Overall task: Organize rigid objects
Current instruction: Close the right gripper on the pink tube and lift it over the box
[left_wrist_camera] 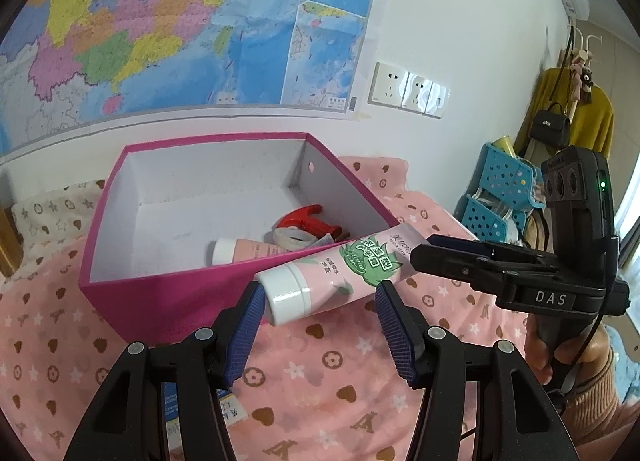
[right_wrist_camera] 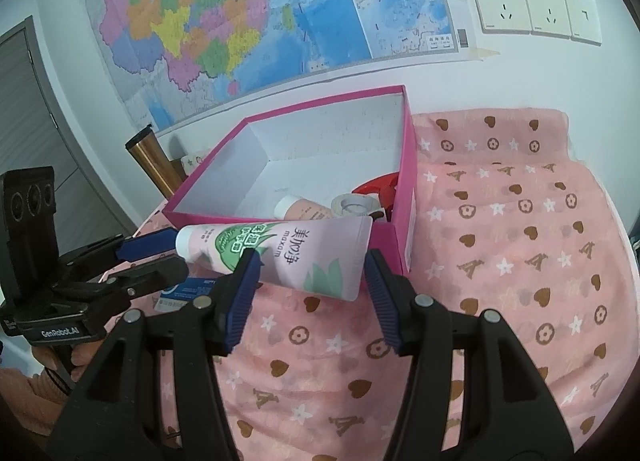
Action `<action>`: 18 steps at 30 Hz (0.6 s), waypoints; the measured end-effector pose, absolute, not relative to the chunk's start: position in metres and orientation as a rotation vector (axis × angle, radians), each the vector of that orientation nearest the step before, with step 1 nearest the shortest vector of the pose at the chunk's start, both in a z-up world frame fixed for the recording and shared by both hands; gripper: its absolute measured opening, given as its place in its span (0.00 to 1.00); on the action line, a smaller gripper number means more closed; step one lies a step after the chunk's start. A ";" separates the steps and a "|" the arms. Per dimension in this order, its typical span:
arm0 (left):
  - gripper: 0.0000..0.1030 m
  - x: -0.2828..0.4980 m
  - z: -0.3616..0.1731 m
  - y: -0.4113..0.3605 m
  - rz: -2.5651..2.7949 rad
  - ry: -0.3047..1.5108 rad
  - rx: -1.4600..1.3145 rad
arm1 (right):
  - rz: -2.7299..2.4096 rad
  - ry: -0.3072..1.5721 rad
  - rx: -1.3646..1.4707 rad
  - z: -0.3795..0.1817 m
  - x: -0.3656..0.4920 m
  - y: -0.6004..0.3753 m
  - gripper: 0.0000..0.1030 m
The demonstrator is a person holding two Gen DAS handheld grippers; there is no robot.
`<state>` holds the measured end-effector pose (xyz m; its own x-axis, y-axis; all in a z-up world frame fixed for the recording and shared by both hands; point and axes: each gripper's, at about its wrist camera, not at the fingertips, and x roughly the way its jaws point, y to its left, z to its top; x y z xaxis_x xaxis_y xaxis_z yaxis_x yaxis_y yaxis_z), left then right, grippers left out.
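A pink cream tube [left_wrist_camera: 340,273] [right_wrist_camera: 288,249] with a white cap hangs just in front of the near wall of a magenta box [left_wrist_camera: 160,301] [right_wrist_camera: 406,197], above the pink blanket. My left gripper [left_wrist_camera: 318,293] [right_wrist_camera: 180,251] is shut on its cap end. My right gripper [right_wrist_camera: 308,265] [left_wrist_camera: 424,251] is shut across its flat tail end. In the box lie a second pink tube [left_wrist_camera: 248,251] [right_wrist_camera: 308,211], a tape roll [left_wrist_camera: 290,239] [right_wrist_camera: 354,205] and a red spray trigger [left_wrist_camera: 308,221] [right_wrist_camera: 380,185].
A blue card [right_wrist_camera: 188,289] lies on the blanket [right_wrist_camera: 500,261] under the left gripper. A copper tumbler [right_wrist_camera: 152,161] stands left of the box. Blue perforated baskets [left_wrist_camera: 500,185] stand beyond the bed's right edge. A map covers the wall behind.
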<state>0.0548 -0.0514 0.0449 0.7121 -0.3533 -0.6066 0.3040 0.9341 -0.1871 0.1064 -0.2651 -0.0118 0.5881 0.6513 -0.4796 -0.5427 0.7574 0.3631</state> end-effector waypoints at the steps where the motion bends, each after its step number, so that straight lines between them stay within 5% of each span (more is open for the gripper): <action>1: 0.56 0.055 0.046 -0.052 -0.363 0.685 -0.074 | 0.700 0.632 0.184 -0.011 0.107 -0.265 0.55; 18: 0.56 0.065 0.053 -0.054 -0.362 0.669 -0.073 | 0.696 0.623 0.180 -0.003 0.118 -0.267 0.55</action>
<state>0.0648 -0.0542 0.0527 0.7242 -0.3512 -0.5934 0.3046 0.9350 -0.1816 0.1183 -0.2672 -0.0034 0.5962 0.6472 -0.4750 -0.5436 0.7609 0.3544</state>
